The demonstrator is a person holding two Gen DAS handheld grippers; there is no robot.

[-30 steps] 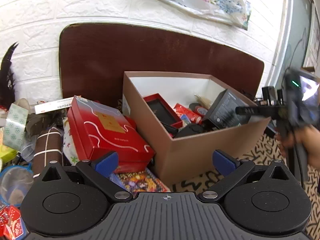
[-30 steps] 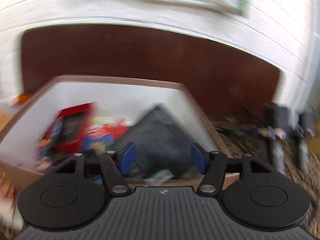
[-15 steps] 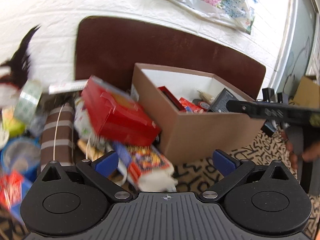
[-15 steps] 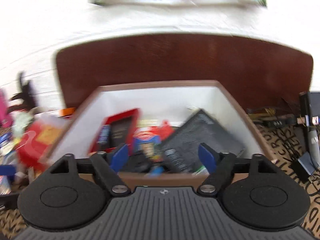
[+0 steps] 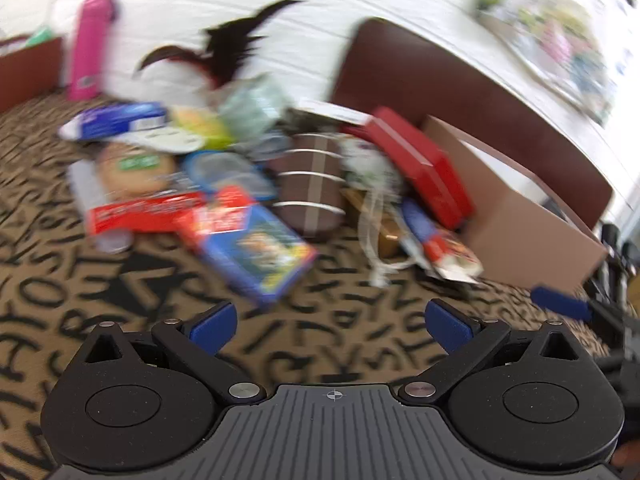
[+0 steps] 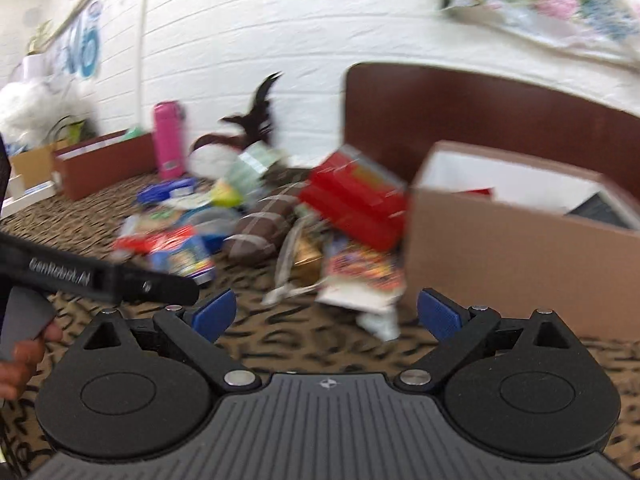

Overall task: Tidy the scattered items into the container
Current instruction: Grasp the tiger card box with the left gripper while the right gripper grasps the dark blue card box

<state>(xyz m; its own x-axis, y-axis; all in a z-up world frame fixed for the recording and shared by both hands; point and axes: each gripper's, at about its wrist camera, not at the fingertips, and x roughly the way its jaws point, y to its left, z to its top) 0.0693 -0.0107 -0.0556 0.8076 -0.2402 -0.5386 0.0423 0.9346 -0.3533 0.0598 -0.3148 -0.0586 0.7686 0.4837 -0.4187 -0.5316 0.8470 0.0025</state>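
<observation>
Both pictures are blurry. The left gripper [image 5: 330,320] has its two blue fingers spread wide apart with nothing between them, and it hangs over the brown cloth with black letters [image 5: 120,280]. The right gripper [image 6: 326,314] is the same, wide apart and holding nothing. The brown cardboard box [image 5: 520,224] sits on the right side of the cloth, in front of a dark brown board [image 5: 440,80] that leans on the white brick wall. The box is white inside, and the right view shows something dark in it [image 6: 600,210]. A pile of things lies on the cloth just left of the box. A flat red box [image 5: 420,164] leans near the cardboard box. Next to it are a brown striped roll [image 5: 312,184], a blue and red pack with a picture on it [image 5: 252,248], a colorful snack bag [image 6: 360,272] and a round blue lid [image 5: 224,168]. A pink bottle [image 5: 90,46] stands far back by the wall.
</observation>
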